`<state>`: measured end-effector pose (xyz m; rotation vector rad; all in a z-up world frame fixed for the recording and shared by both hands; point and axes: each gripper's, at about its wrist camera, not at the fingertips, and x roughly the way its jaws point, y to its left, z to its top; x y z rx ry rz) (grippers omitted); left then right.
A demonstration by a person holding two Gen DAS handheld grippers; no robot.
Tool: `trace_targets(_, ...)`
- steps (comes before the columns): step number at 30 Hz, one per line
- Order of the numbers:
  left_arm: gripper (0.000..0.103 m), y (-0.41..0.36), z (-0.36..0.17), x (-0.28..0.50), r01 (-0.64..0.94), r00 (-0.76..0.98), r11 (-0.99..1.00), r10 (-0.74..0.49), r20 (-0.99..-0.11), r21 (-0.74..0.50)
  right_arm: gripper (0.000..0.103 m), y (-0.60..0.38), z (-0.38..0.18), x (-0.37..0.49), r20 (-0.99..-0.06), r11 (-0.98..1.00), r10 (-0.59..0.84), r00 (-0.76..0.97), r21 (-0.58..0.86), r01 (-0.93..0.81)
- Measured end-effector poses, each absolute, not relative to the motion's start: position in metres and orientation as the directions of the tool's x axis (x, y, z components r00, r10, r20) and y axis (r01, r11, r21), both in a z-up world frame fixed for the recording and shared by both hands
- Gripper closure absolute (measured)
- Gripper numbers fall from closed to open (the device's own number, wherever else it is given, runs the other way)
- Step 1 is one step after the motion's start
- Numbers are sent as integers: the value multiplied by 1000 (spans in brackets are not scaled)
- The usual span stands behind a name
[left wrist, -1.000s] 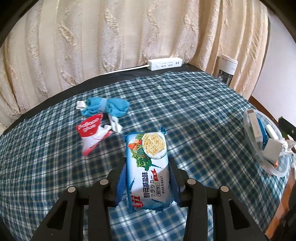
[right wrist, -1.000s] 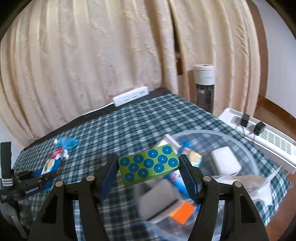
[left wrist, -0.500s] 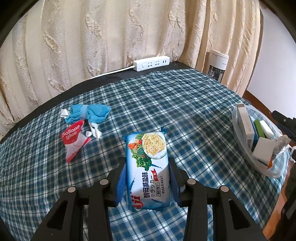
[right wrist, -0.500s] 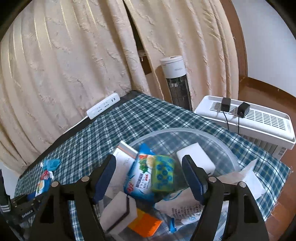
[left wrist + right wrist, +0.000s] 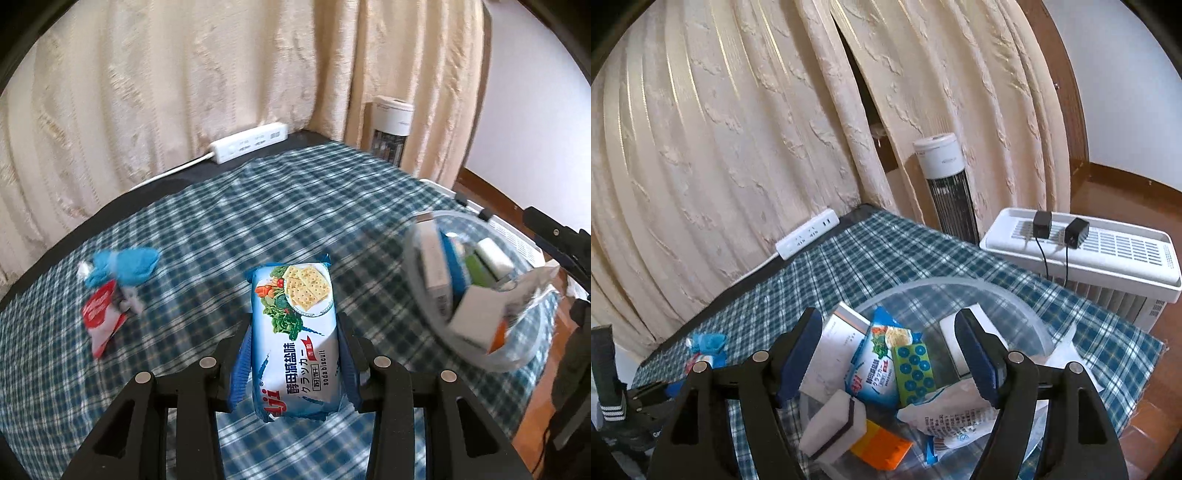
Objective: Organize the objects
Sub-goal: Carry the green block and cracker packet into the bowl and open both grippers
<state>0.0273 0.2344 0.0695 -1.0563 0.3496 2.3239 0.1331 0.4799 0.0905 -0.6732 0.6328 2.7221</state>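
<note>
My left gripper [image 5: 293, 334] is shut on a blue and white soda biscuit pack [image 5: 295, 332], held above the checked cloth. To its right sits the clear plastic bowl [image 5: 517, 363], full of items. In the right wrist view my right gripper [image 5: 888, 334] stands open over that bowl [image 5: 1039, 325], with nothing between its fingers. The green block with blue dots [image 5: 915, 367] lies inside, beside another biscuit pack [image 5: 877, 369], a white box [image 5: 834, 341], a sponge [image 5: 833, 422] and an orange piece [image 5: 881, 448].
A blue cloth bundle [image 5: 123, 266] and a red and white glue packet [image 5: 101, 319] lie on the cloth at left. A white power strip [image 5: 249, 142] sits at the table's back edge. A tower fan [image 5: 947, 188] and white heater [image 5: 1082, 254] stand beyond the table's right side.
The right gripper let go of the green dotted block, which now lies in the bowl, and its jaws widened. The left gripper carried the biscuit pack rightward, nearer the bowl.
</note>
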Motion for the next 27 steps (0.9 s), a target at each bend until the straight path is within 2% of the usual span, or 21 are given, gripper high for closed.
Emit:
trace_targets(9,59,287,79,41,-680,-492,-733,456,-742,1,24,478,111,151,-416,-881,192,-889,326,-343)
trace_targets(23,57,344,87,56,-789,-406,-613,571,-714,-41,24,489,116,162,-386,-868,219,-896,341,-360)
trace_targets(24,48,345,88,57,-797,-396,-601,587,-706,-53,24,489,116,161,-388,-869,217,-896,340,-359)
trace_targets(25,28,345,89,56,-798,-395,-599,595,-700,-60,24,489,116,162,-388,-870,217,-896,340,-358)
trace_targets(27,14,339,92,55,-791,-403,-606,615,-677,-80,24,488,116,162,-390,-871,214,-896,338,-356)
